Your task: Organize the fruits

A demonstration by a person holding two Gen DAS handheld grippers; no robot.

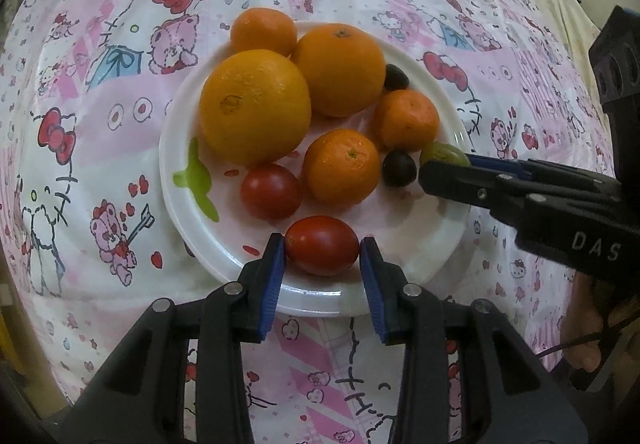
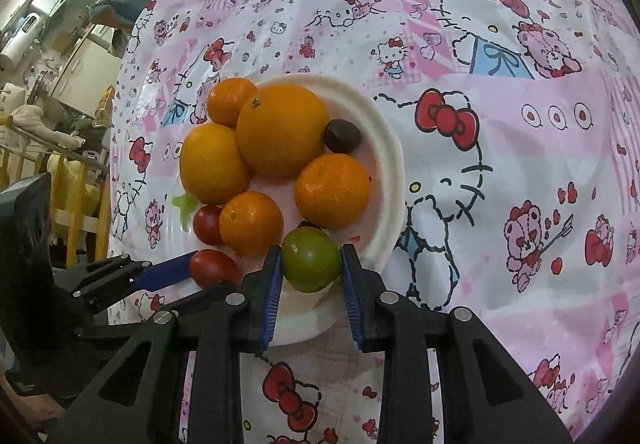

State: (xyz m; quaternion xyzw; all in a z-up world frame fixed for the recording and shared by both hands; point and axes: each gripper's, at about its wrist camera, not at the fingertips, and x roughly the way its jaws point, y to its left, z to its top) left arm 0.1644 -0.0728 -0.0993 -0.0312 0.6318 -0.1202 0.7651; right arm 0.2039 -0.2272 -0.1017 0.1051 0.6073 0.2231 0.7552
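Note:
A white plate [image 1: 320, 300] [image 2: 392, 163] holds two big oranges [image 1: 255, 105] [image 1: 338, 69], three mandarins [image 1: 342, 165], a red tomato [image 1: 271, 191] and two dark grapes [image 1: 399, 168]. A second red tomato [image 1: 322, 246] [image 2: 214, 268] rests on the plate's near rim between the pads of my left gripper [image 1: 322, 250] [image 2: 208, 272]; a thin gap shows at the right pad. My right gripper [image 2: 311, 260] [image 1: 444, 159] straddles a green tomato [image 2: 311, 259] [image 1: 444, 151] lying on the plate's edge, its pads close at the fruit's sides.
The plate sits on a table under a pink cartoon-print cloth [image 2: 500, 123]. The two grippers meet at right angles over the plate's near side. A person's hand [image 1: 580, 324] holds the right gripper. Room clutter [image 2: 48, 83] lies beyond the table's left edge.

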